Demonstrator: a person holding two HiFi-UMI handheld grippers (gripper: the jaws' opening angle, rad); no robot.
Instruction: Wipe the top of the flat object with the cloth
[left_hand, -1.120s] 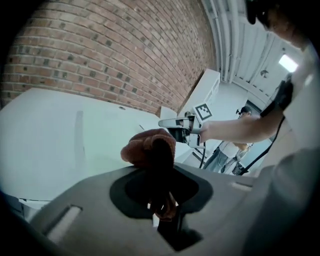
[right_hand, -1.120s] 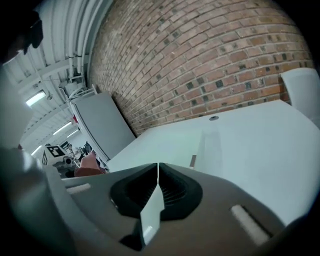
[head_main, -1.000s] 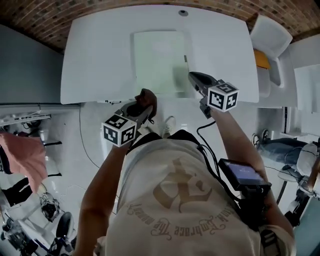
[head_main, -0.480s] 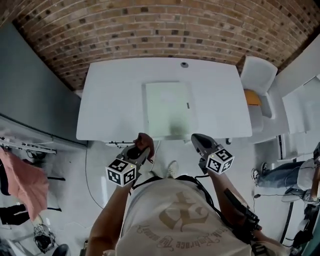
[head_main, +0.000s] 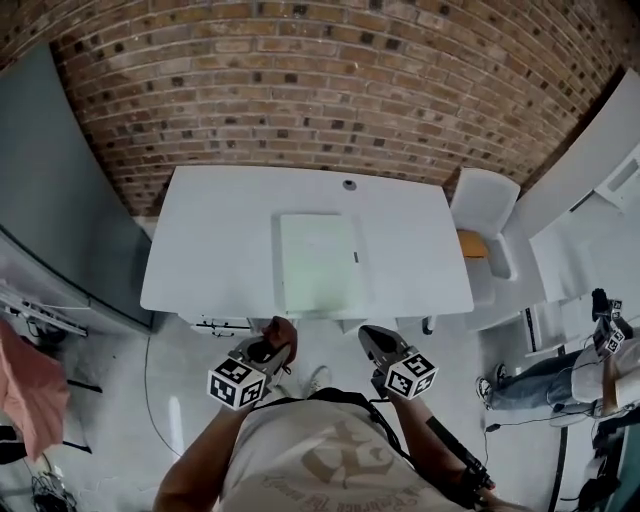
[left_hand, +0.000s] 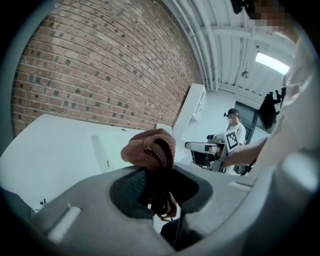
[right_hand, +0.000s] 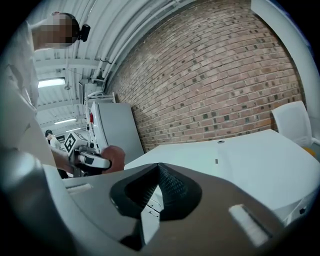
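Note:
A pale flat rectangular object lies in the middle of the white table; it also shows faintly in the left gripper view as the flat object. My left gripper hangs off the table's near edge, shut on a brown cloth that bunches out of its jaws as the cloth. My right gripper is held beside it, also clear of the table, with its jaws shut and nothing between them. In the right gripper view the left gripper and its cloth appear at the left.
A red brick wall stands behind the table. A white chair with an orange item sits at the table's right end. A grey panel stands at the left. Another person with a gripper stands in the far background.
The person has stepped back from the table, so the table and flat object look smaller and farther. Both grippers have drawn back off the table's near edge, the left keeping the cloth.

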